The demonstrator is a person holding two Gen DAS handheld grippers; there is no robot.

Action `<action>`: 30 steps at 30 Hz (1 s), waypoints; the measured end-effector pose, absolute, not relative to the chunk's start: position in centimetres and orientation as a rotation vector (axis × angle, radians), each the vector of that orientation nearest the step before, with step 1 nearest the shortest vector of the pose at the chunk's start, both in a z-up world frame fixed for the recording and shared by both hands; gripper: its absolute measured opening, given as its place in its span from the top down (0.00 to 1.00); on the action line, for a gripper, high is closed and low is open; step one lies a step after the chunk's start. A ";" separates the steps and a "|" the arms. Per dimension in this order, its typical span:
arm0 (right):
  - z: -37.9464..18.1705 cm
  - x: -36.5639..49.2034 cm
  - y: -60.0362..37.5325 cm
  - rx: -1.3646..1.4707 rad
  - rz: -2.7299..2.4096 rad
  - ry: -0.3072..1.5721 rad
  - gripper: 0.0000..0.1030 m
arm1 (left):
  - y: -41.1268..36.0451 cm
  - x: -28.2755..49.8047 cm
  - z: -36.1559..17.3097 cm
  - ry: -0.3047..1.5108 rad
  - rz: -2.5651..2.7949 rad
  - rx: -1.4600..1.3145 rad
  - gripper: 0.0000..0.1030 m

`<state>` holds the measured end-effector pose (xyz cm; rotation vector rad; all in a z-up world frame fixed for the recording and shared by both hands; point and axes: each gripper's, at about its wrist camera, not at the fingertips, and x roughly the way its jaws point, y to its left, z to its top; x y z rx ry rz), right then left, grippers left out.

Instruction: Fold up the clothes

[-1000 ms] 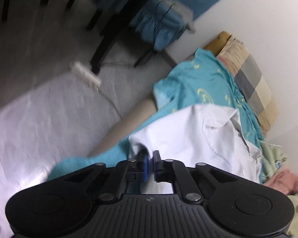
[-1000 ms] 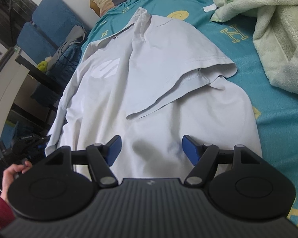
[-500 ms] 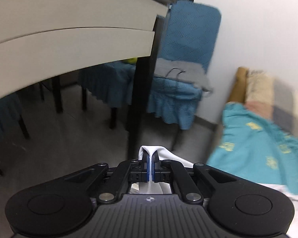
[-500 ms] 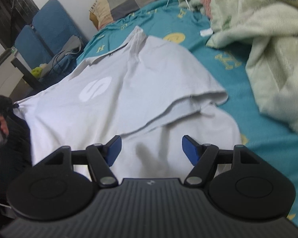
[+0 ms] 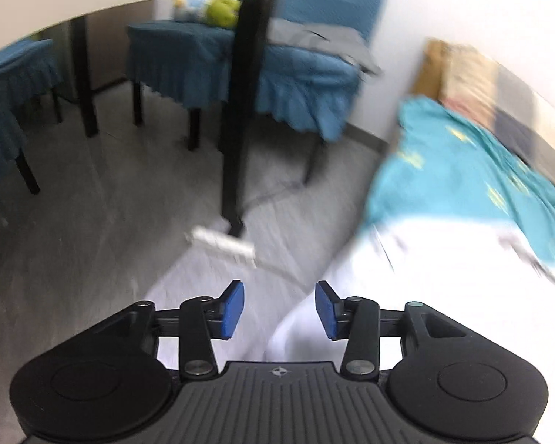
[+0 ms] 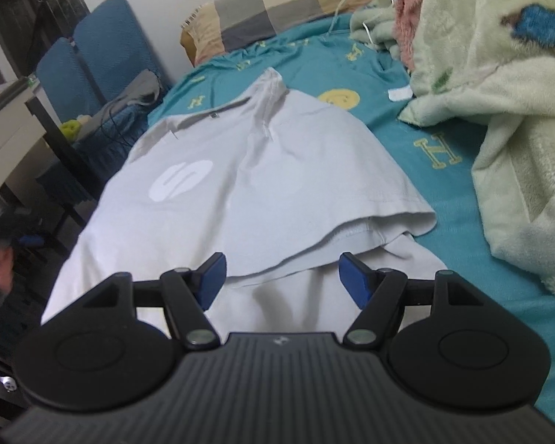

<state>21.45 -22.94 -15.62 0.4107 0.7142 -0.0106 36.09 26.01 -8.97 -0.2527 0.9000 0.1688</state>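
A white polo shirt (image 6: 262, 185) lies spread on the teal bedsheet (image 6: 444, 185), collar toward the pillow, its right sleeve folded over the body. My right gripper (image 6: 281, 281) is open and empty just above the shirt's lower part. My left gripper (image 5: 279, 309) is open and empty at the bed's left edge, where the shirt's side (image 5: 425, 277) hangs blurred over the edge. The left view is motion-blurred.
A pale green fleece blanket (image 6: 499, 92) is heaped on the bed's right. A checked pillow (image 6: 270, 11) lies at the head. Blue chairs (image 5: 303, 74), a black desk leg (image 5: 240, 129) and a white power strip (image 5: 222, 246) stand on the grey floor left of the bed.
My left gripper has let go of the shirt's edge and opened, swinging down toward the floor and bed edge. The shirt's left side now lies spread out. My right gripper stayed open.
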 end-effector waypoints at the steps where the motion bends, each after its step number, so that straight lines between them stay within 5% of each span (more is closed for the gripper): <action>1: -15.3 21.1 -23.0 0.411 -0.008 0.706 0.32 | 25.4 33.9 -8.4 0.932 0.133 -0.242 0.49; 8: -12.8 17.9 -23.2 0.430 0.006 0.658 0.32 | 19.6 19.2 -7.7 1.263 -0.134 -0.275 0.43; 15: -11.2 15.7 -23.6 0.400 -0.005 0.611 0.32 | 15.0 14.2 -9.2 1.445 -0.226 -0.139 0.43; 16: -11.2 15.7 -23.9 0.400 -0.012 0.609 0.32 | 14.5 13.9 -9.3 1.456 -0.233 -0.113 0.46; 20: -11.6 15.7 -25.2 0.439 -0.042 0.614 0.32 | 14.0 12.5 -8.3 1.461 -0.268 -0.050 0.95; 30: -11.6 16.5 -26.9 0.518 -0.077 0.592 0.32 | 18.9 11.8 -4.7 1.479 -0.179 -0.067 0.96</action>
